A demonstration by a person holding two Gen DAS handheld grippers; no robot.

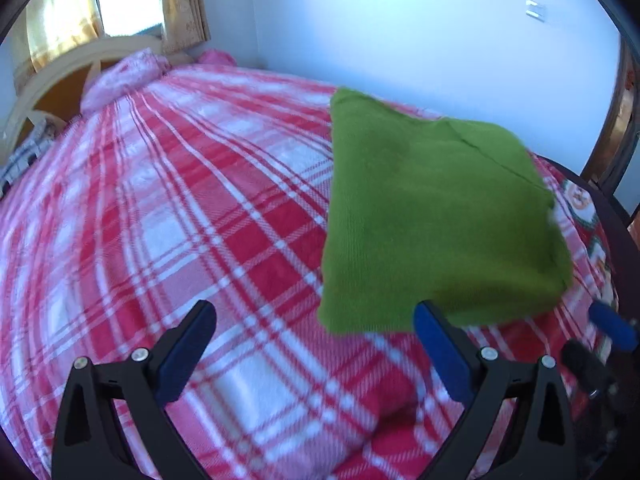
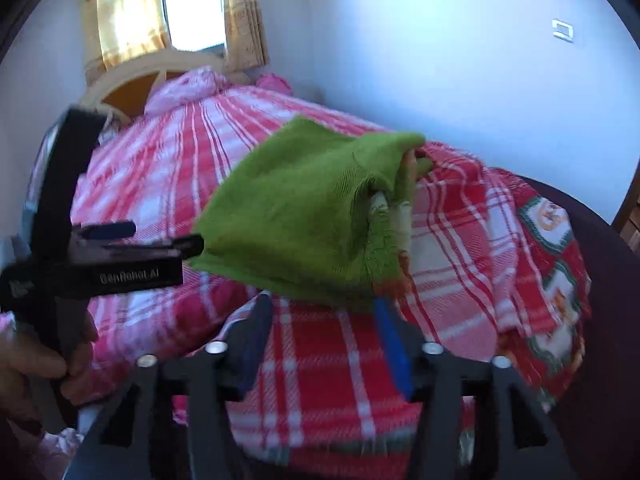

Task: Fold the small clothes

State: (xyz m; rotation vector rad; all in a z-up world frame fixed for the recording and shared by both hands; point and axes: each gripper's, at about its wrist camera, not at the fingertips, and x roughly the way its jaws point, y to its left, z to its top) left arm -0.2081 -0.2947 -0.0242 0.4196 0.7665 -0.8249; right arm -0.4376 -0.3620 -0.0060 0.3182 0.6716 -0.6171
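A folded green knit garment (image 1: 432, 220) lies on the red and white plaid blanket (image 1: 180, 208) of a bed. It also shows in the right wrist view (image 2: 304, 216), with a patterned lining at its right edge. My left gripper (image 1: 316, 316) is open and empty, its right finger just under the garment's near edge. It shows from the side in the right wrist view (image 2: 160, 236), by the garment's left corner. My right gripper (image 2: 320, 312) is open and empty, its fingertips at the garment's near edge. Its blue fingertip (image 1: 612, 324) shows in the left wrist view.
A pink pillow (image 2: 188, 88) and a cream headboard (image 2: 132, 72) are at the bed's far end under a curtained window (image 2: 192, 4). A white wall (image 2: 440, 60) runs along the bed's right side. A Christmas-print cloth (image 2: 552, 248) lies at the right edge of the bed.
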